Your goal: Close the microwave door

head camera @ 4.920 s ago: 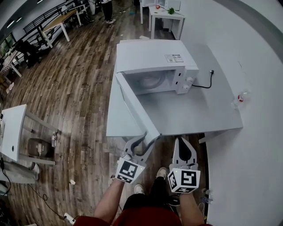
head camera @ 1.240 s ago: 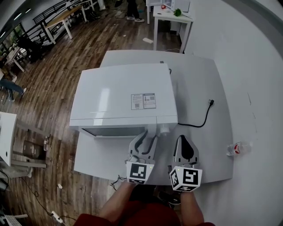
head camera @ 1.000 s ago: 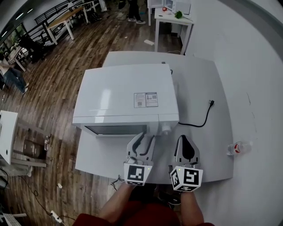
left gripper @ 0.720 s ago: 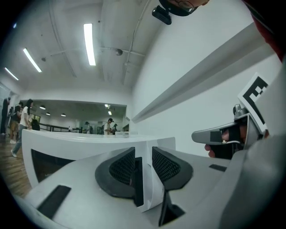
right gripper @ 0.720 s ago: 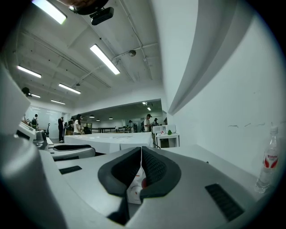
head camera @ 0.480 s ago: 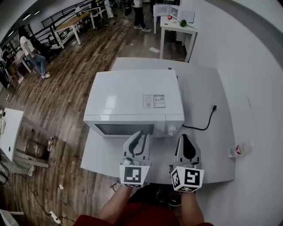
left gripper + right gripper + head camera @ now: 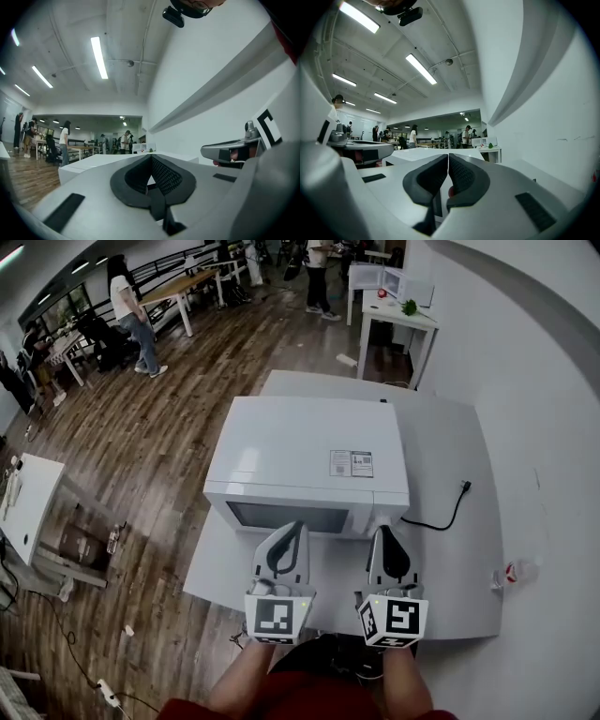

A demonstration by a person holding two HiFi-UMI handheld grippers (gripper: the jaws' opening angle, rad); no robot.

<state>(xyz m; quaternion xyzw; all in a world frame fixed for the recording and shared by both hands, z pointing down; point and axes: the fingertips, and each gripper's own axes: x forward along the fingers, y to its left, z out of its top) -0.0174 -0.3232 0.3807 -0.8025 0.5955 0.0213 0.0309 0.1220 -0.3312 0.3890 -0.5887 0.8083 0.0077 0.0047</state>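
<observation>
Microwave (image 7: 309, 460) stands on the white table (image 7: 450, 549) with its door (image 7: 286, 517) shut flush against the front, window facing the person. Left gripper (image 7: 295, 531) is held just in front of the door; its jaws have just been closing and are now pressed together on nothing. Right gripper (image 7: 386, 534) sits beside it, before the control end of the microwave, jaws likewise together and empty.

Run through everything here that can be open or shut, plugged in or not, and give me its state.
microwave door: shut, flush with the front.
power plug: lying loose on the table, not in a socket.
left gripper: jaws have just closed and are together, with nothing between them.
right gripper: jaws together, empty.
</observation>
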